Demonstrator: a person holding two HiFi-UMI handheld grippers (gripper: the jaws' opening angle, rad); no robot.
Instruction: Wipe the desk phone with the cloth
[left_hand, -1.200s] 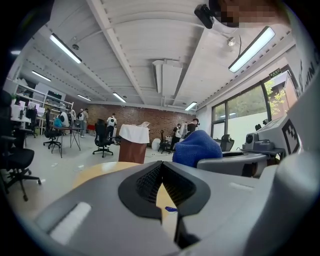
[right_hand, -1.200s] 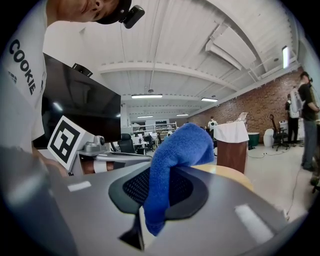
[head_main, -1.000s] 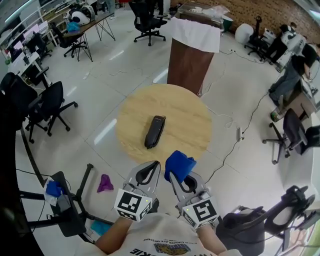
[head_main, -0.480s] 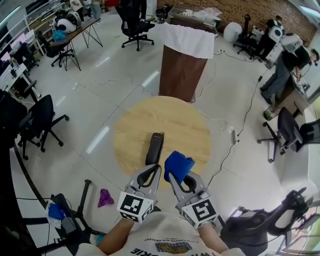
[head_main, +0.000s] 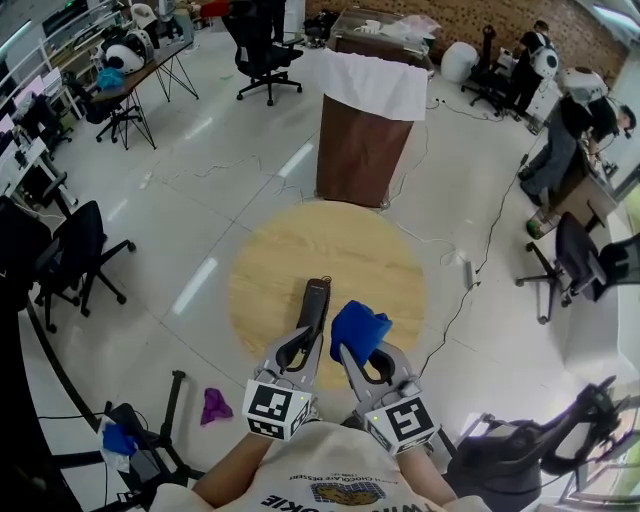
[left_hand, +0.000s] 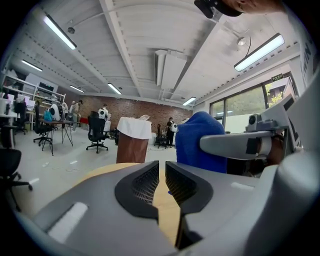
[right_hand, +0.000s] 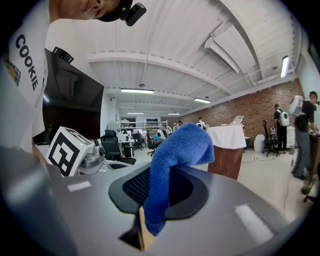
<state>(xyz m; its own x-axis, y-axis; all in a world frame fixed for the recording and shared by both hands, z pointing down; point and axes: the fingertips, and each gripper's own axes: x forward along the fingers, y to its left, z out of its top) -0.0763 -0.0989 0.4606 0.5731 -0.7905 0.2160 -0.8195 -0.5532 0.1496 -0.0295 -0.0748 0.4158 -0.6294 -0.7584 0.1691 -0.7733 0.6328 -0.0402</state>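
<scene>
Head view adds phone (head_main: 312, 308), right gripper (head_main: 358, 350) clamps cloth (head_main: 360, 328), left gripper (head_main: 308, 338) jaws parting, empty.

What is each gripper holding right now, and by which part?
The right gripper holds the blue cloth by one end, pinched between its jaws. The left gripper holds nothing; its jaws have just been opening, nothing between them.

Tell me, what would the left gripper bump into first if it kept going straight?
Probably the black desk phone on the round table. The left gripper, empty, its jaws just opening slightly, points right at it, though its height above the phone is unclear.
</scene>
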